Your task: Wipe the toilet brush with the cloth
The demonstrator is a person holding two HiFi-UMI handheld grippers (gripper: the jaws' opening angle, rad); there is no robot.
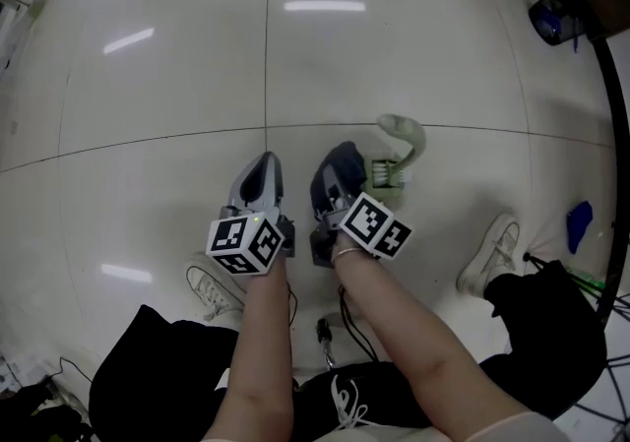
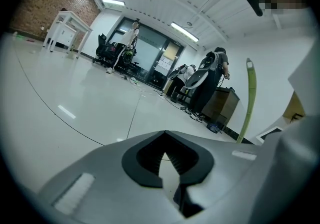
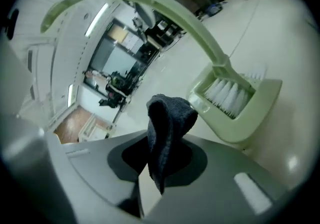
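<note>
Both bare arms reach forward and down, the left forearm (image 1: 264, 332) close beside the right forearm (image 1: 404, 317). The left gripper (image 1: 261, 166) points ahead, its jaws seemingly together with nothing between them. The right gripper (image 1: 337, 162), just beside it, is clamped on a dark cloth (image 3: 167, 123).

Pale green toilet brush (image 3: 200, 33) with long curved handle and white bristles, head seated in matching green holder (image 3: 255, 113) on the pale tiled floor (image 1: 177, 86), dark blue-grey cloth (image 3: 167, 118) bunched upright, pinched in the right claw (image 3: 145, 178), near the bristles.
</note>
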